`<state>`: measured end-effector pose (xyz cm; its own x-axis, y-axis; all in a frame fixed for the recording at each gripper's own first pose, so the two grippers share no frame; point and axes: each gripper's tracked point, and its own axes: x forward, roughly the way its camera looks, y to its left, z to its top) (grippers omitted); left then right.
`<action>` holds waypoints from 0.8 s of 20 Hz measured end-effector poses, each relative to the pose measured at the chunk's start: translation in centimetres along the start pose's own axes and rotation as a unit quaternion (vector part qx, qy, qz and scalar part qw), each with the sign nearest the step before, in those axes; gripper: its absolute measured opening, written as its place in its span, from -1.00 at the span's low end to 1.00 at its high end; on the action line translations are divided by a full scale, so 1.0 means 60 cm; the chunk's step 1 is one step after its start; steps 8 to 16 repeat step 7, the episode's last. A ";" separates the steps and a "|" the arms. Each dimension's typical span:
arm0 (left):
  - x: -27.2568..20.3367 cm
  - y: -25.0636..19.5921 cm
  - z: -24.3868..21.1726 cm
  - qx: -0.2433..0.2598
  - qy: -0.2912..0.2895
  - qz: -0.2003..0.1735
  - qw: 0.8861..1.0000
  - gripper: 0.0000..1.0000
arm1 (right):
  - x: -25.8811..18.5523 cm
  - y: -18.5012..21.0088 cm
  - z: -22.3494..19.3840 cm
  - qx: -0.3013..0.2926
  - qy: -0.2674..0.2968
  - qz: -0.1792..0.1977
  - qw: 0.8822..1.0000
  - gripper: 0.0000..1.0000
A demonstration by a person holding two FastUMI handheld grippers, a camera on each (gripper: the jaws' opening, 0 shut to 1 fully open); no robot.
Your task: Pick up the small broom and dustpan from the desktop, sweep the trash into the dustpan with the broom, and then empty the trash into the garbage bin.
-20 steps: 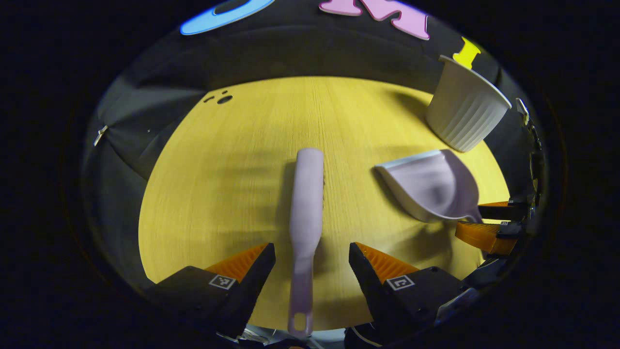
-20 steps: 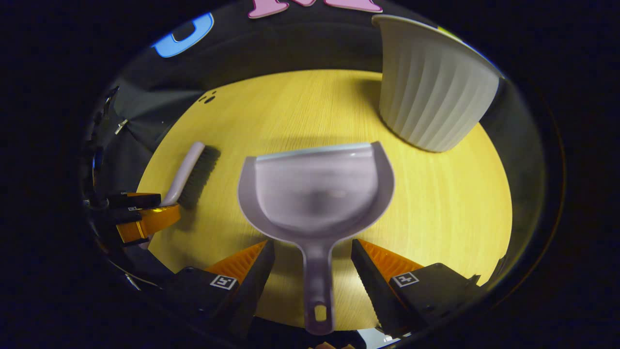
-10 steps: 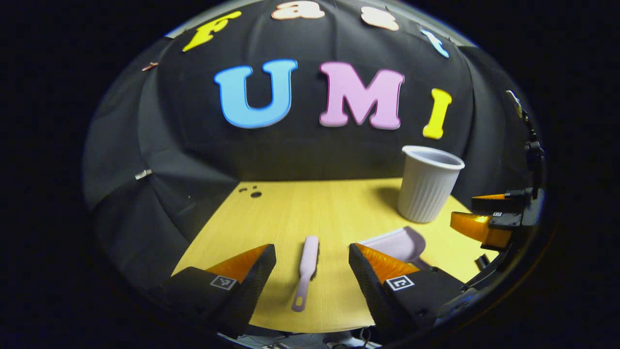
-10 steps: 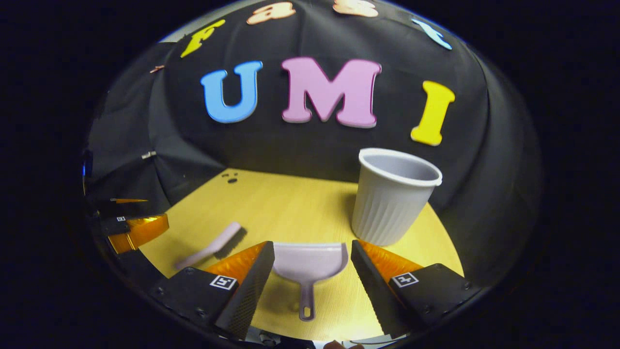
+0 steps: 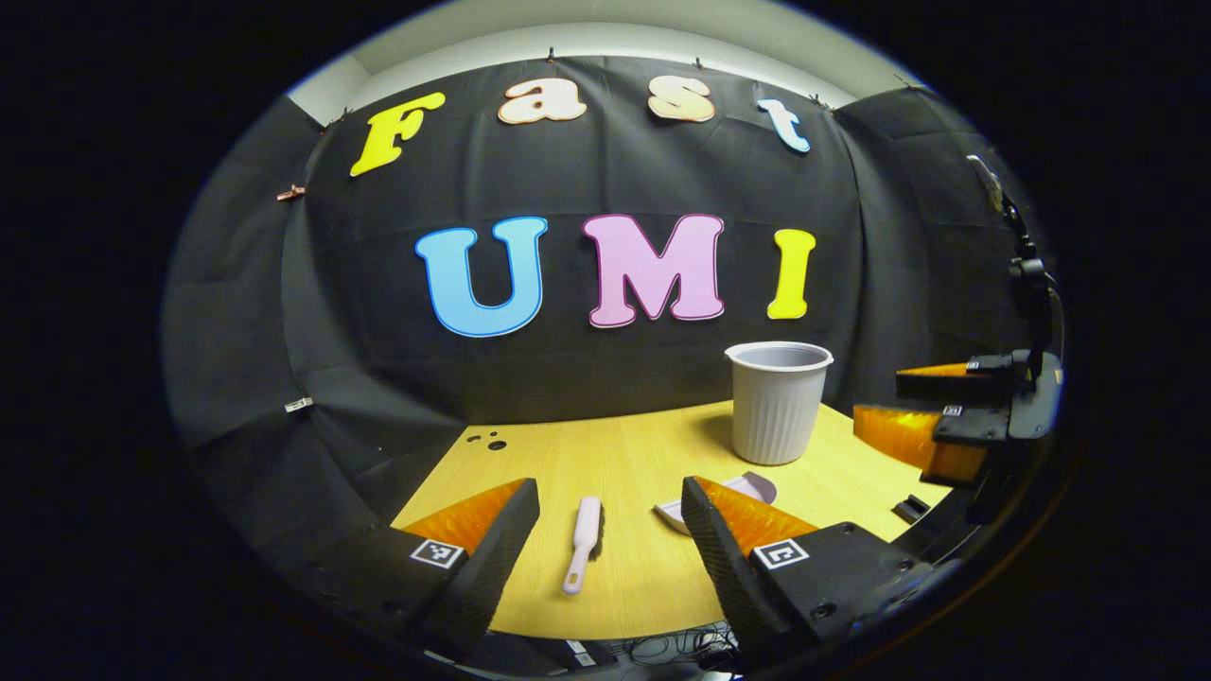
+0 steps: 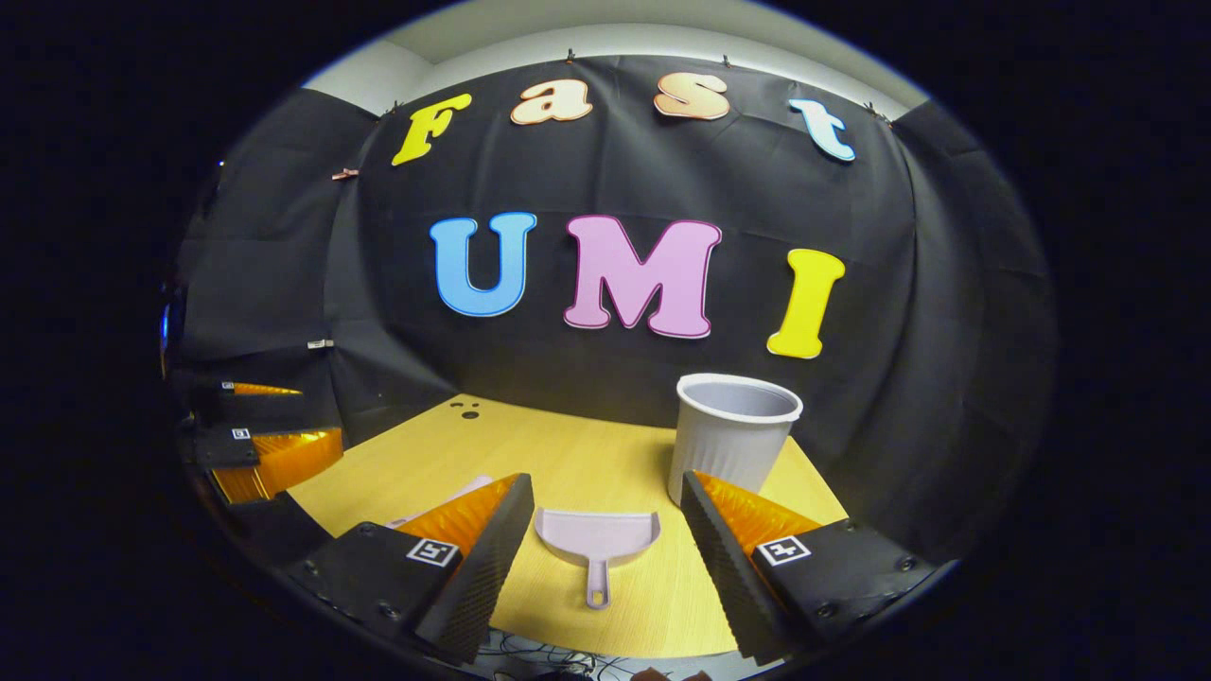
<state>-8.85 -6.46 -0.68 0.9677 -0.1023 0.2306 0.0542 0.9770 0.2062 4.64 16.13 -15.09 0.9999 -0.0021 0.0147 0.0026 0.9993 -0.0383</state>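
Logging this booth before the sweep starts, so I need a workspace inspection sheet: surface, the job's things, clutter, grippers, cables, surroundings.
Surface: wooden desktop, yellowish, with small dark holes near the far left corner.
Job's things: small broom lying flat; dustpan lying flat, handle toward the camera; ribbed garbage bin upright at the far right. No trash can be made out on the desktop.
Clutter: nothing seen.
Grippers: left gripper open, above the near edge, lined up with the broom; right gripper open, lined up with the dustpan. Neither holds anything.
Cables: some cables below the desktop's near edge.
Surroundings: black cloth wall behind the desktop.
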 end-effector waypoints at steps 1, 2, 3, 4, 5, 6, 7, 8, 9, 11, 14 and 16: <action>0.000 -0.007 -0.004 -0.003 0.000 -0.004 1.000 0.92 | -0.013 0.002 -0.016 -0.001 0.010 -0.002 1.000 0.95; -0.001 -0.014 -0.007 -0.005 0.001 -0.008 1.000 0.92 | -0.018 0.002 -0.025 -0.003 0.018 -0.003 1.000 0.96; -0.004 -0.020 -0.012 -0.007 0.001 -0.014 1.000 0.93 | -0.020 0.004 -0.026 -0.005 0.023 -0.004 1.000 0.96; -0.004 -0.024 -0.015 -0.006 0.003 -0.019 1.000 0.94 | -0.018 0.004 -0.025 -0.006 0.025 -0.006 1.000 0.96; 0.001 -0.021 -0.019 -0.005 0.003 -0.022 1.000 0.95 | -0.018 0.003 -0.024 -0.007 0.025 -0.007 1.000 0.96; 0.003 -0.021 -0.022 -0.005 0.004 -0.027 1.000 0.95 | -0.018 0.004 -0.022 -0.006 0.023 -0.006 1.000 0.96; 0.007 -0.025 -0.025 -0.006 0.005 -0.032 0.999 0.95 | -0.022 0.003 -0.025 -0.007 0.023 -0.007 1.000 0.96; 0.007 -0.025 -0.025 -0.006 0.005 -0.032 0.999 0.95 | -0.022 0.003 -0.025 -0.007 0.023 -0.007 1.000 0.96; 0.007 -0.025 -0.025 -0.006 0.005 -0.032 0.999 0.95 | -0.022 0.003 -0.025 -0.007 0.023 -0.007 1.000 0.96; 0.007 -0.025 -0.025 -0.006 0.005 -0.032 0.999 0.95 | -0.022 0.003 -0.025 -0.007 0.023 -0.007 1.000 0.96; 0.007 -0.025 -0.025 -0.006 0.005 -0.032 0.999 0.95 | -0.022 0.003 -0.025 -0.007 0.023 -0.007 1.000 0.96; 0.007 -0.025 -0.025 -0.006 0.005 -0.032 0.999 0.95 | -0.022 0.003 -0.025 -0.007 0.023 -0.007 1.000 0.96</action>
